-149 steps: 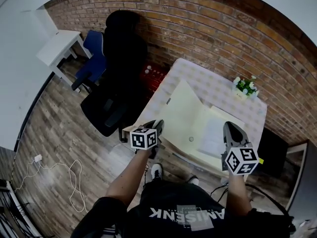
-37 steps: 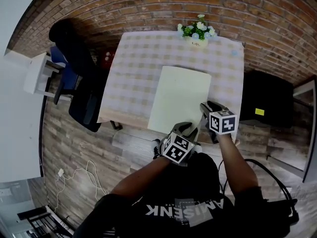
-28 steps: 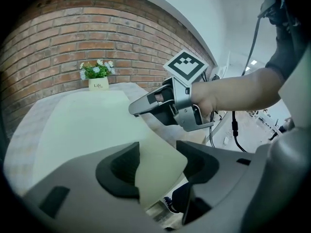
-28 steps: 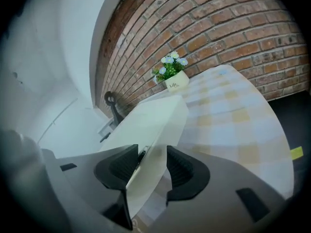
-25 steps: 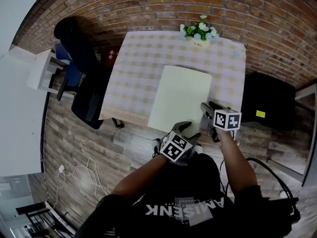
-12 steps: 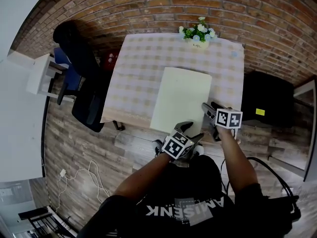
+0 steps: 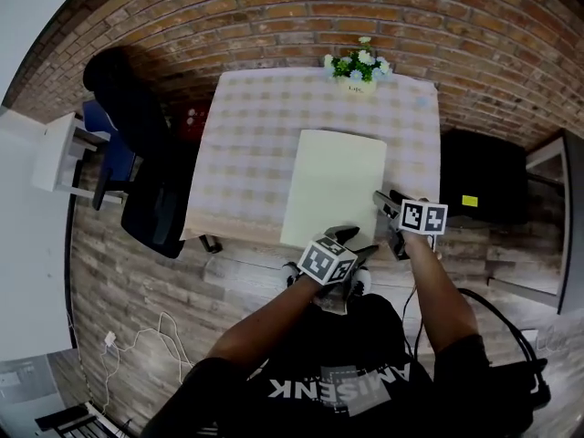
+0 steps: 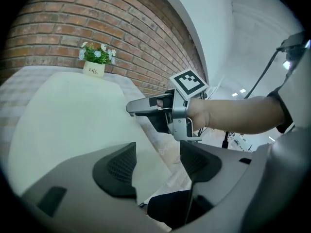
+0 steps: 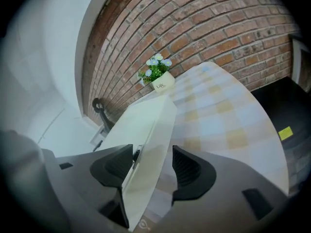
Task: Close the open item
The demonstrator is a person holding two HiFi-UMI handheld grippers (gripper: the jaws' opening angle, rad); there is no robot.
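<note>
Left claw [image 8: 158,166] and right claw [image 9: 153,166] have just spread, loosely straddling the closed folder [image 7: 336,185]

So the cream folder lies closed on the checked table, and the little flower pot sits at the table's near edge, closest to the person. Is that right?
Not quite. The flower pot sits at the far edge of the table, on the side of the brick wall, as the head view shows. The cream folder does lie closed on the checked table.
</note>
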